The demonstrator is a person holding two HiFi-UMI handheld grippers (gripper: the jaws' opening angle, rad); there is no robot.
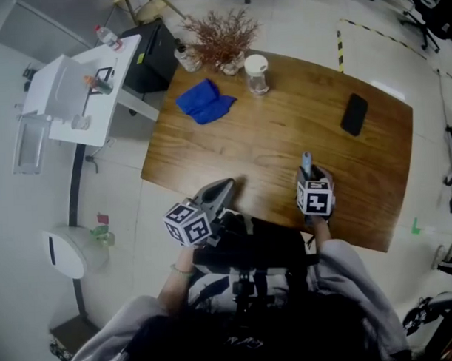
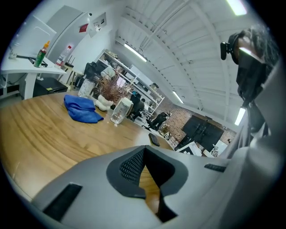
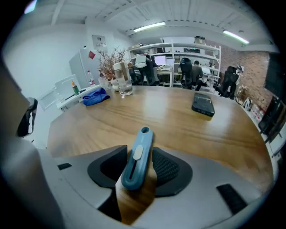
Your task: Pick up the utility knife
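A slim blue utility knife [image 3: 136,157] with a grey slider sits lengthwise between the pads of my right gripper [image 3: 139,152], which is shut on it. In the head view the knife's tip [image 1: 307,162] sticks out past the right gripper [image 1: 308,172], just above the near right part of the wooden table [image 1: 283,129]. My left gripper [image 1: 225,186] hovers at the table's near edge. Its jaws meet at the tips [image 2: 144,148] and hold nothing.
On the table lie a blue cloth [image 1: 205,100], a lidded glass jar [image 1: 256,73], a dried plant [image 1: 222,35] and a black phone [image 1: 354,114]. A white desk [image 1: 82,88] stands off the table's left end. My body presses against the near edge.
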